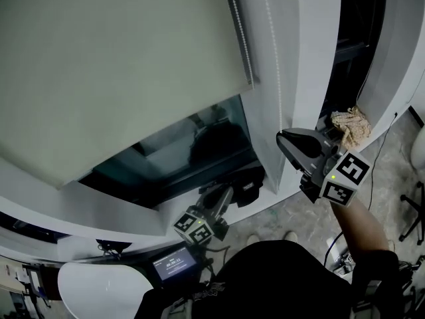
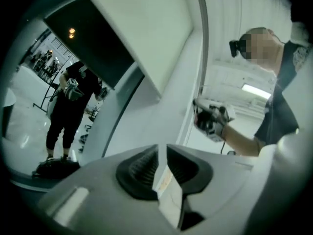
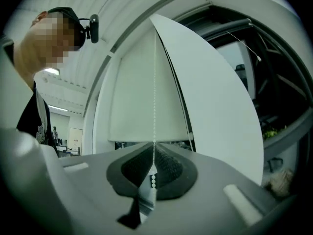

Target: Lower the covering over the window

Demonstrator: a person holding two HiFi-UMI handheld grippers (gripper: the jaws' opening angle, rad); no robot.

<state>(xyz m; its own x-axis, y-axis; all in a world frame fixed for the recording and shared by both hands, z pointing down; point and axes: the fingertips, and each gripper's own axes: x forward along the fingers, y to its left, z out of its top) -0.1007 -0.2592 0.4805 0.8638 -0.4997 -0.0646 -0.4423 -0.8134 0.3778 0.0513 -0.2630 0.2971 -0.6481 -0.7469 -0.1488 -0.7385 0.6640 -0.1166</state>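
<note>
1. Blind (image 1: 119,65) covers the window's (image 1: 199,145) upper part; its top is cut off.
2. Right gripper's (image 3: 154,153) jaws clench the chain (image 3: 155,82) beside the window.
3. Left gripper's (image 2: 162,155) jaws stand slightly apart, empty.

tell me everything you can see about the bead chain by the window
The bead chain is a thin string of small white beads, plastic by the look. It hangs just right of the pale blind and runs straight and taut from high up down into the right gripper, whose jaws are shut on it. A few beads show below the pads. In the head view, what looks like a second strand hangs closer to the blind's edge.
</note>
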